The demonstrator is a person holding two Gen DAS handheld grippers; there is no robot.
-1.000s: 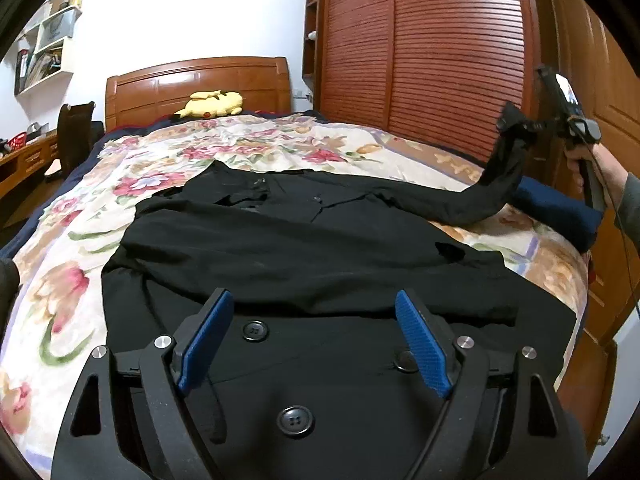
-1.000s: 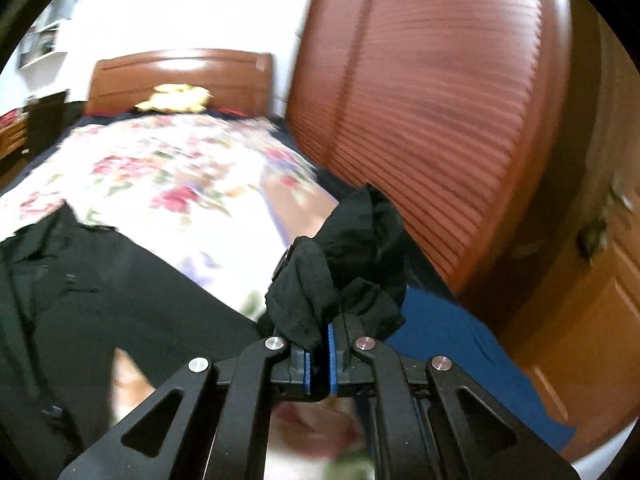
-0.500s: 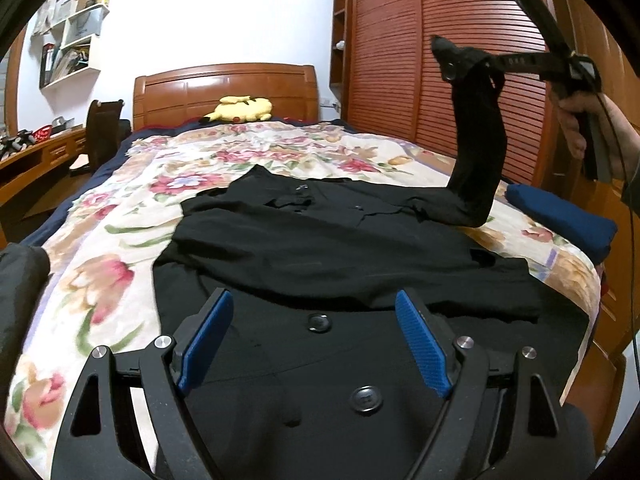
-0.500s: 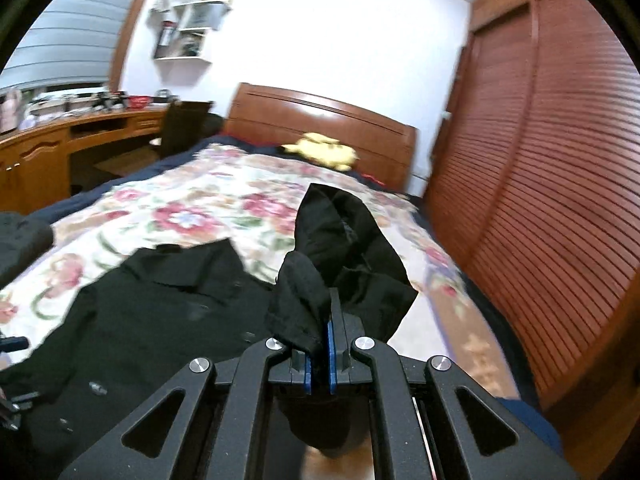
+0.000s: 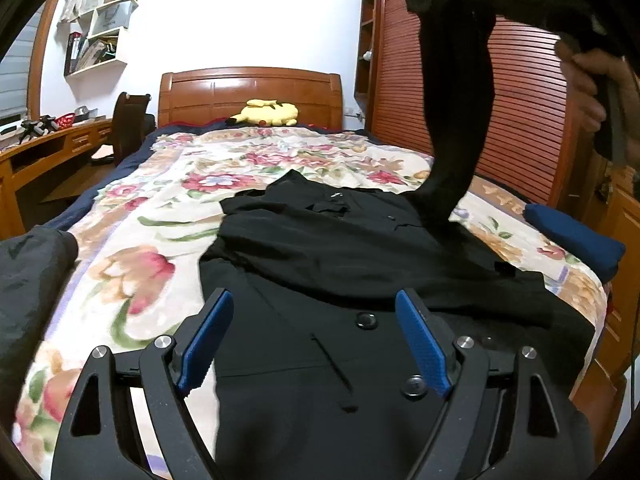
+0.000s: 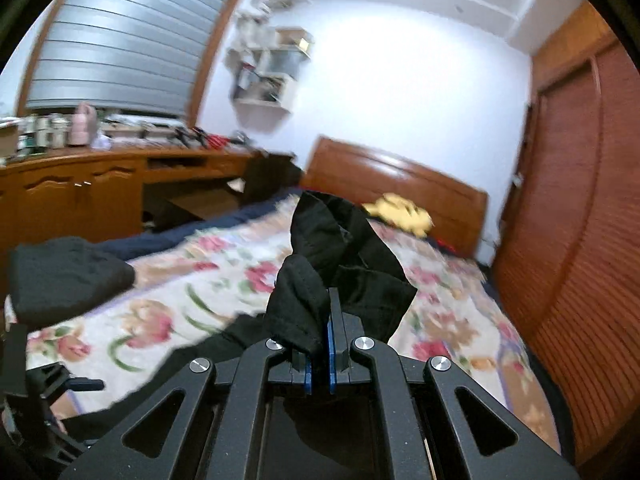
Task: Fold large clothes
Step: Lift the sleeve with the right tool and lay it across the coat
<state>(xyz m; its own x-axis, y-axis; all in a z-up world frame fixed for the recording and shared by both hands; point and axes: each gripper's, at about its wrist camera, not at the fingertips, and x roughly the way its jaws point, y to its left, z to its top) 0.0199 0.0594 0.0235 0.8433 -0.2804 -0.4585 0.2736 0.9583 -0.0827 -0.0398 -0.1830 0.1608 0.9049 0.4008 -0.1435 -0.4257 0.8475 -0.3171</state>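
coat (image 5: 360,264) was spread buttons-up along the bed's (image 5: 132,240) right edge. sleeve (image 5: 452,92), low a second ago, was now raised high, pinched in the clenched right gripper (image 6: 320,360). left gripper (image 5: 316,344) was held spread wide above the hem, empty. sleeve fold judged underway.

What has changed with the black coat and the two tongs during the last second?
The right tongs, shut on the sleeve, lifted it from low beside the bed to high above the black coat. The left tongs stayed open, low over the coat's front.
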